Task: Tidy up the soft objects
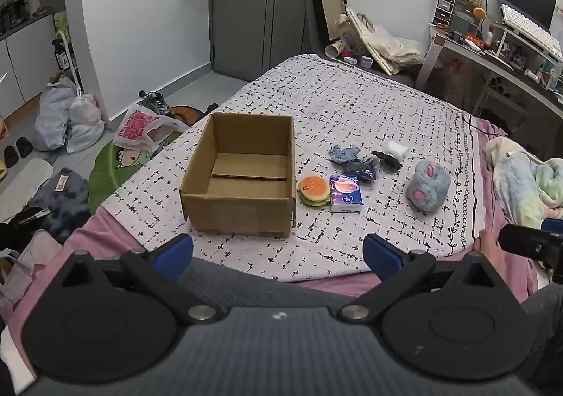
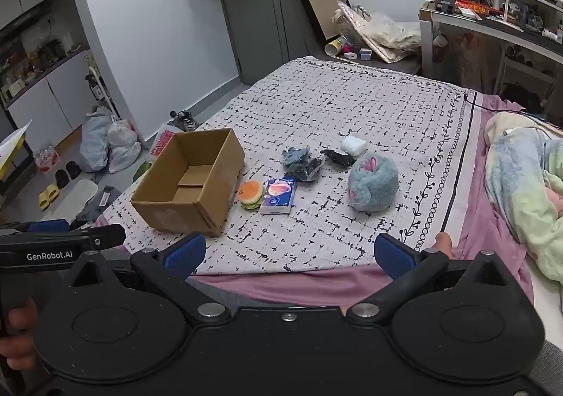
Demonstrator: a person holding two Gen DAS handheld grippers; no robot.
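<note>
An open, empty cardboard box (image 1: 242, 174) (image 2: 190, 185) stands on the patterned bedspread (image 1: 352, 107). To its right lie a burger-shaped squishy (image 1: 314, 191) (image 2: 251, 195), a blue tissue pack (image 1: 345, 193) (image 2: 278, 199), a blue cloth (image 1: 344, 154) (image 2: 296, 155), a dark bundle (image 1: 364, 168) (image 2: 307, 169), a black item (image 1: 386, 158) (image 2: 339, 158), a white pack (image 1: 397, 148) (image 2: 353, 145) and a fluffy blue plush (image 1: 427, 186) (image 2: 373, 185). My left gripper (image 1: 278, 253) and right gripper (image 2: 290, 253) are open and empty, at the bed's near edge, well short of the objects.
A pastel blanket (image 2: 524, 185) is heaped at the bed's right. Bags (image 1: 67, 121), shoes and a mat lie on the floor to the left. A cluttered desk (image 1: 499, 51) stands at the back right.
</note>
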